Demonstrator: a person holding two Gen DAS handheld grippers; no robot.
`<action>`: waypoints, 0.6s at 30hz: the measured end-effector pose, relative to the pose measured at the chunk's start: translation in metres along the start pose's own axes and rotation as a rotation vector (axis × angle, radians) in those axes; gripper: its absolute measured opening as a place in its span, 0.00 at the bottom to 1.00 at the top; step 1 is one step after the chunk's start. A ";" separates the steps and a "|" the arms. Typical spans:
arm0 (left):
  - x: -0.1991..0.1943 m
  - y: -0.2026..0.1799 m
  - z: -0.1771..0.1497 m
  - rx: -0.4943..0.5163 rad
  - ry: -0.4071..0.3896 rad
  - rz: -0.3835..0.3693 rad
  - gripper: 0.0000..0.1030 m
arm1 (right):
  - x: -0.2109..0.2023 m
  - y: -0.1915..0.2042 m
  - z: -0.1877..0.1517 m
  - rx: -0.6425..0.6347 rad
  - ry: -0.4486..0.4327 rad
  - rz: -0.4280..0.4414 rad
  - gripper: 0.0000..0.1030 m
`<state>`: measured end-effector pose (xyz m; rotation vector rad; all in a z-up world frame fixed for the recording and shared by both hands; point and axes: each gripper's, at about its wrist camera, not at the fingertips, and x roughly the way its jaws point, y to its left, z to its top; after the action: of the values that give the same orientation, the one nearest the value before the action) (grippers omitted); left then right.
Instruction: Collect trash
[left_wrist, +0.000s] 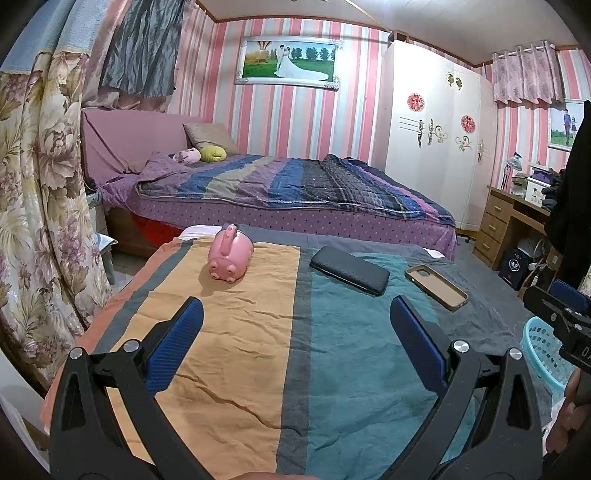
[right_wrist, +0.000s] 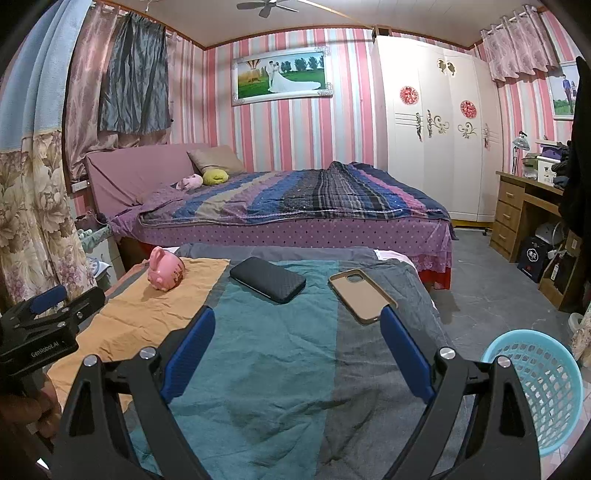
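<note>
A light blue mesh basket (right_wrist: 535, 391) stands on the floor to the right of the cloth-covered table (right_wrist: 280, 369); its rim also shows in the left wrist view (left_wrist: 543, 350). My left gripper (left_wrist: 295, 306) is open and empty above the table's near part. My right gripper (right_wrist: 297, 314) is open and empty, its right fingertip close to a tan phone case (right_wrist: 360, 295). On the table lie a pink piggy bank (left_wrist: 231, 254), a black case (left_wrist: 349, 269) and the tan phone case (left_wrist: 436, 288). No loose scrap of trash shows on the table.
A bed (left_wrist: 288, 192) with a striped blanket stands behind the table. A white wardrobe (right_wrist: 436, 129) and a wooden desk (right_wrist: 524, 214) are at the right. Floral curtains (left_wrist: 40, 206) hang at the left. Grey floor (right_wrist: 491, 295) lies between table and desk.
</note>
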<state>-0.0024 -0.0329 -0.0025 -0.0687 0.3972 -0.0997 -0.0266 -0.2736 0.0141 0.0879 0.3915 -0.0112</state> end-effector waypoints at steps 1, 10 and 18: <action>0.000 0.000 0.000 0.000 0.000 0.000 0.95 | 0.000 0.000 0.000 0.000 0.000 0.000 0.86; 0.000 0.001 0.000 0.001 0.001 0.001 0.95 | 0.001 -0.003 0.001 0.002 0.004 -0.004 0.86; 0.000 0.001 0.000 0.001 0.003 0.002 0.95 | 0.002 -0.005 0.001 0.003 0.003 -0.008 0.86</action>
<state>-0.0026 -0.0315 -0.0026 -0.0671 0.4000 -0.0983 -0.0242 -0.2788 0.0139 0.0898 0.3952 -0.0196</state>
